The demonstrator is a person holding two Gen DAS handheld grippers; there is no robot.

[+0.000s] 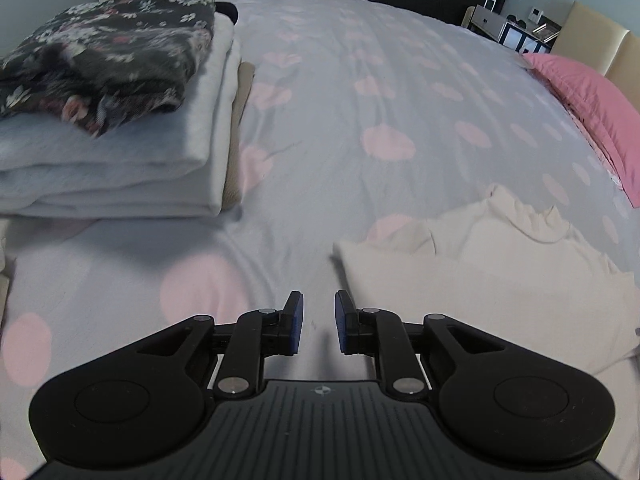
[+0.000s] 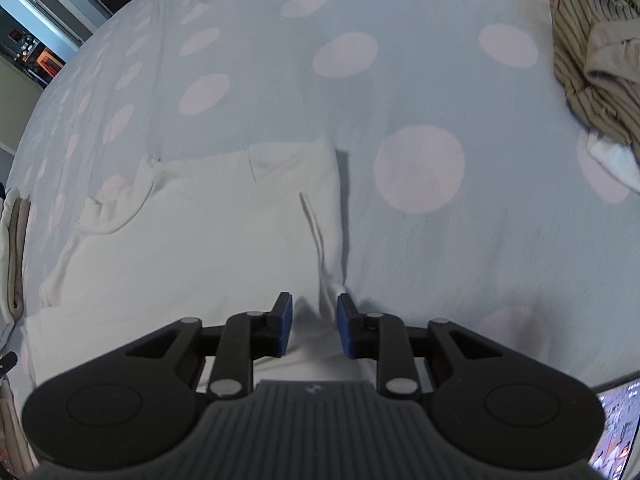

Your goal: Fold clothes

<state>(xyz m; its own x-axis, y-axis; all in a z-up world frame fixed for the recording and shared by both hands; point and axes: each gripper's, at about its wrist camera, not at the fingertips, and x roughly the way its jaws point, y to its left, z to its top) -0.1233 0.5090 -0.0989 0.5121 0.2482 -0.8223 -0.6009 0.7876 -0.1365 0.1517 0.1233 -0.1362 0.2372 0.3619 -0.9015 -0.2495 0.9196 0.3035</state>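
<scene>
Your left tongs hang slightly parted with nothing between them, over bare spotted bedspread. The folded cream garment lies at lower right, its left edge just beside them. Folded stack fills the upper left; the middle is open. Your right tongs stand slightly parted astride the cream garment's right edge, not pinching. Striped clothes sit upper right.

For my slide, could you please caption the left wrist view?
Left gripper open over the dotted bedsheet, folded pile at left, cream garment at right.
</scene>
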